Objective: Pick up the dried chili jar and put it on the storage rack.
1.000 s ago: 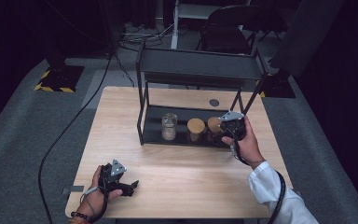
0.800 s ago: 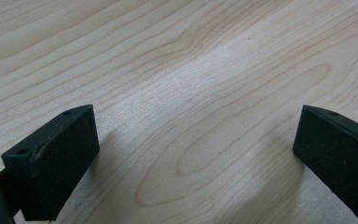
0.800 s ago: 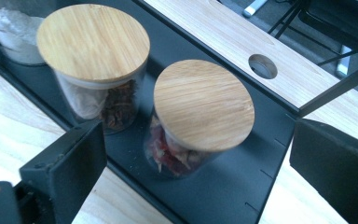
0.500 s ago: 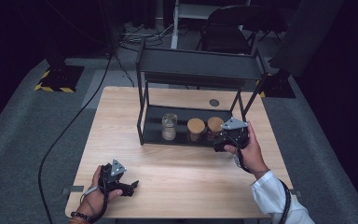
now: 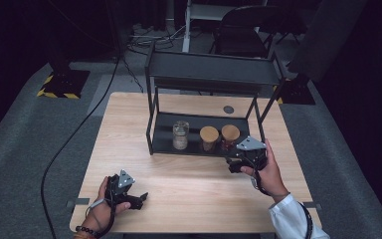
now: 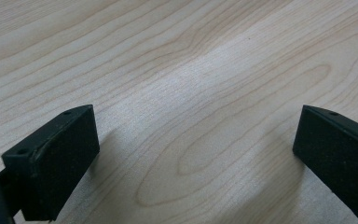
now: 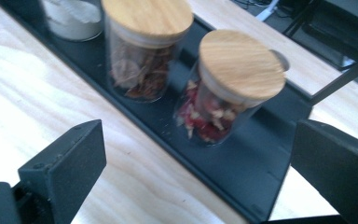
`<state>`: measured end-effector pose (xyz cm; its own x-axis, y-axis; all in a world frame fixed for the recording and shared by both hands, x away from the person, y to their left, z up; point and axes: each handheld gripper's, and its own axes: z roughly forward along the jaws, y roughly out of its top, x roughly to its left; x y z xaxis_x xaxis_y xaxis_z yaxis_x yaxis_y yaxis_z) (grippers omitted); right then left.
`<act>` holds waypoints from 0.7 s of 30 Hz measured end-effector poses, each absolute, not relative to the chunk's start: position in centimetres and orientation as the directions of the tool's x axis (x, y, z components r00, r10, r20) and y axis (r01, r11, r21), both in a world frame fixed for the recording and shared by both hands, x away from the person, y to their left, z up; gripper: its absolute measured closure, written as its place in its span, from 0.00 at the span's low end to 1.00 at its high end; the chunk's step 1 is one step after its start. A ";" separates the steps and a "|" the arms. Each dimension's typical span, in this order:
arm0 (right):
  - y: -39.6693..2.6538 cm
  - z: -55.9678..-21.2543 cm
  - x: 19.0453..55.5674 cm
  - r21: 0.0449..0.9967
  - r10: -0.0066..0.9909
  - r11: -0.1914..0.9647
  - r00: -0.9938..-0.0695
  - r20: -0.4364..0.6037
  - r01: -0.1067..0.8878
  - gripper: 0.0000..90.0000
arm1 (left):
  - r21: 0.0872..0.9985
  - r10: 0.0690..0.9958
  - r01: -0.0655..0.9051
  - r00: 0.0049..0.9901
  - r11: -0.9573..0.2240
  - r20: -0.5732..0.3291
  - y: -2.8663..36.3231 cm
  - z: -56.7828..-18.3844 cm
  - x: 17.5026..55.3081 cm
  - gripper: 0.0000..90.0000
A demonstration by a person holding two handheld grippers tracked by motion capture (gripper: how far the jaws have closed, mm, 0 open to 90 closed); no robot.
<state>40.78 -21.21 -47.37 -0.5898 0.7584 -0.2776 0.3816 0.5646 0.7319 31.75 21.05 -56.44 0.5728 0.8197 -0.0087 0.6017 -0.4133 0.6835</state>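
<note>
A person's two hands work hand-held grippers over a wooden table [image 5: 189, 179]. The right gripper [image 5: 235, 165], seen from above at the table's right side, hovers just in front of a black two-tier rack [image 5: 214, 64], its jaws spread wide with nothing between them. In the right gripper view, those jaws frame a jar [image 7: 228, 88] with a wooden lid and red-and-pale contents, standing on the rack's bottom shelf [image 7: 242, 163]; the jar sits ahead of the jaws, apart from both pads. Beside it on the same shelf stands a second jar [image 7: 142, 51], also wood-lidded, holding brownish pieces, and past that a clear lidless jar [image 7: 72, 18] with white contents. From above, the three stand in a row on the shelf: clear jar [image 5: 180, 135] at left, brown-filled jar [image 5: 209, 138] in the middle, red-filled jar [image 5: 230, 136] at right, nearest the right gripper.

The left gripper [image 5: 140, 198] rests low at the table's near left corner, well apart from the rack, its hand [image 5: 102, 209] wearing a beaded bracelet. In the left gripper view its jaws stand released and wide, with bare wood grain [image 6: 191, 93] between them.
</note>
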 end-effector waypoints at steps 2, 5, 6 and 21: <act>-21.2 -47.7 40.5 0.728 0.753 0.571 -0.594 -0.282 0.379 0.04 | 0.683 0.819 0.602 0.573 -0.414 -0.008 21.1 -56.4 31.7 0.00; -21.3 -48.2 40.0 0.728 0.749 0.574 -0.599 -0.283 0.373 0.04 | 0.683 0.820 0.602 0.573 -0.413 -0.009 21.0 -56.4 31.7 0.00; -21.3 -48.3 39.8 0.728 0.747 0.577 -0.600 -0.285 0.372 0.04 | 0.683 0.819 0.602 0.573 -0.414 -0.008 21.1 -56.4 31.7 0.00; -22.3 -50.6 38.2 0.711 0.714 0.616 -0.622 -0.322 0.339 0.04 | 0.682 0.820 0.603 0.572 -0.414 -0.008 21.1 -56.4 31.7 0.00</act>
